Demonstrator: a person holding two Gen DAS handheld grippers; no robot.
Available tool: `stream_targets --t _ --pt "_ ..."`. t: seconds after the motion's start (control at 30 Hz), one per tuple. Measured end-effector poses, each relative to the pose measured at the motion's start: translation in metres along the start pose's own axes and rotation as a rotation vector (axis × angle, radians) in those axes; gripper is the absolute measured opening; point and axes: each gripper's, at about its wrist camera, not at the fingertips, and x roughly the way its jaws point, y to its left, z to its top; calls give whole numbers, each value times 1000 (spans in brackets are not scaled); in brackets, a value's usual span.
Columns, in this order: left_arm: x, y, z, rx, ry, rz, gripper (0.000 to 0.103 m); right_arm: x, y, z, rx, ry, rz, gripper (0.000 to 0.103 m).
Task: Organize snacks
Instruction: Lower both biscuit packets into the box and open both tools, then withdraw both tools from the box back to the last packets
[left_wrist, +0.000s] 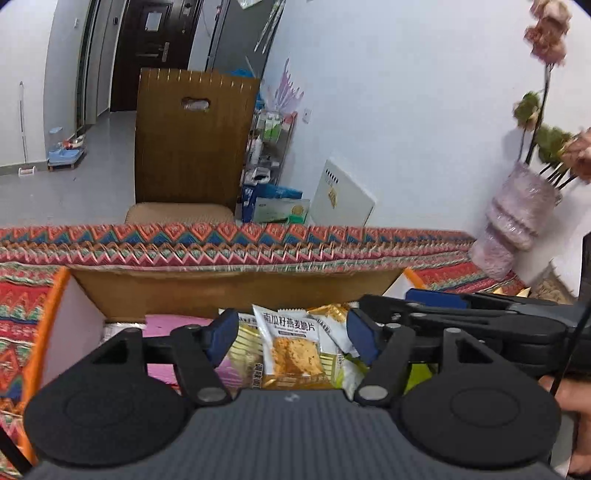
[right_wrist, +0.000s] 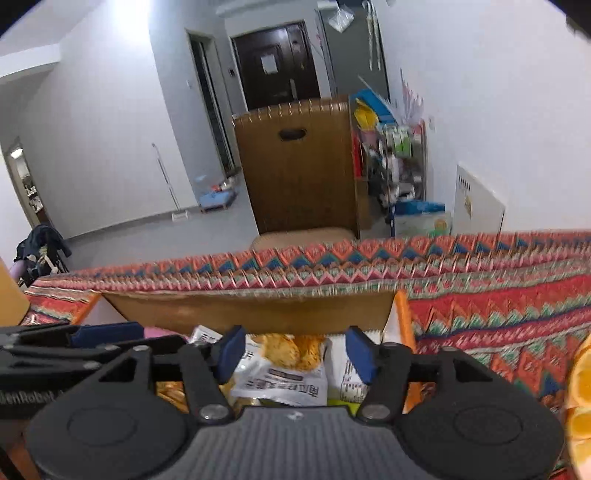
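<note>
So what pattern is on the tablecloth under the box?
The tablecloth has a zigzag, triangle pattern in red, orange, blue and green. The left wrist view shows it best.

1. Your cardboard box (left_wrist: 229, 291) sits on the desk (left_wrist: 221, 243), with snack packets (left_wrist: 291, 343) inside.
2. A vase (left_wrist: 513, 221) stands right of the box.
3. A chair (left_wrist: 192, 147) stands behind the desk.

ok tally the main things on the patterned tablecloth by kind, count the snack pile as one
cardboard box: 1
pile of snack packets: 1
pink vase: 1
grippers, left gripper and right gripper, both open over the packets: 2
total: 5
</note>
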Motion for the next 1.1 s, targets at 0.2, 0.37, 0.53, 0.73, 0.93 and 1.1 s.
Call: stream_targets --t 0.2,0.37,0.53,0.73,0.93,1.1 --pt "-88 -10 0 80 -109 -5 80 -68 6 12 -87 -92 2 68" --pt "-168 -23 -37 159 -187 62 88 -148 18 -13 -158 -139 3 80" --pt "-245 -30 -95 158 -225 71 95 -227 33 -73 -199 -181 8 86" --pt "-329 -38 -182 122 -312 117 100 -303 58 -156 -248 -207 -11 91" --pt "-366 -36 -258 5 -287 137 102 -332 71 -236 -150 -173 -39 98" --pt "-366 -26 -298 -38 -172 201 102 -327 74 -290 -50 -62 15 98"
